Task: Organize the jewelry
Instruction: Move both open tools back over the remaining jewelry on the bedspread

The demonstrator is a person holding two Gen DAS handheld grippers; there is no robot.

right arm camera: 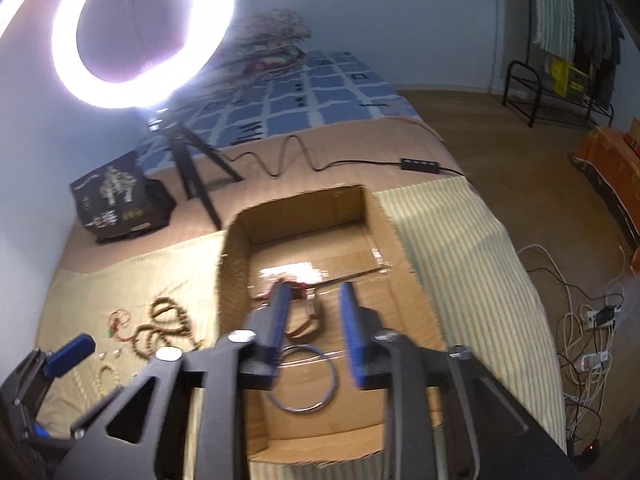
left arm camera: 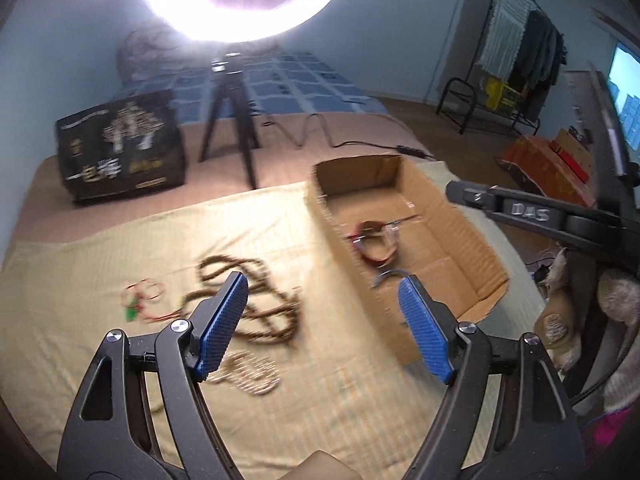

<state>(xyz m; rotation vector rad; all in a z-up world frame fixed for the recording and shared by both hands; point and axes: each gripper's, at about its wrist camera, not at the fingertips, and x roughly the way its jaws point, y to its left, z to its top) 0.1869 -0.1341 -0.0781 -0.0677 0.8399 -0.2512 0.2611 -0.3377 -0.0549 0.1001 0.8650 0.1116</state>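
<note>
A shallow cardboard box (left arm camera: 440, 208) (right arm camera: 404, 292) lies on the striped cloth. On its floor are a red bracelet (left arm camera: 374, 240) (right arm camera: 302, 324) and a thin blue bangle (right arm camera: 304, 378) (left arm camera: 390, 274). My right gripper (right arm camera: 316, 328) hangs above the box, jaws apart, nothing between its pads; the bangle lies loose below them. My left gripper (left arm camera: 322, 308) is open over the cloth and grips nothing. Beneath it lie a brown bead necklace (left arm camera: 248, 300) (right arm camera: 168, 326), a pale bead strand (left arm camera: 252, 374) and a red cord piece with a green charm (left arm camera: 140, 300) (right arm camera: 118, 322).
A ring light (left arm camera: 244, 0) (right arm camera: 140, 32) on a black tripod (left arm camera: 232, 120) stands behind the cloth, its cable (right arm camera: 320, 160) running right. A black printed bag (left arm camera: 120, 148) sits at back left. The bed edge drops off to the right, with cables on the floor (right arm camera: 588, 340).
</note>
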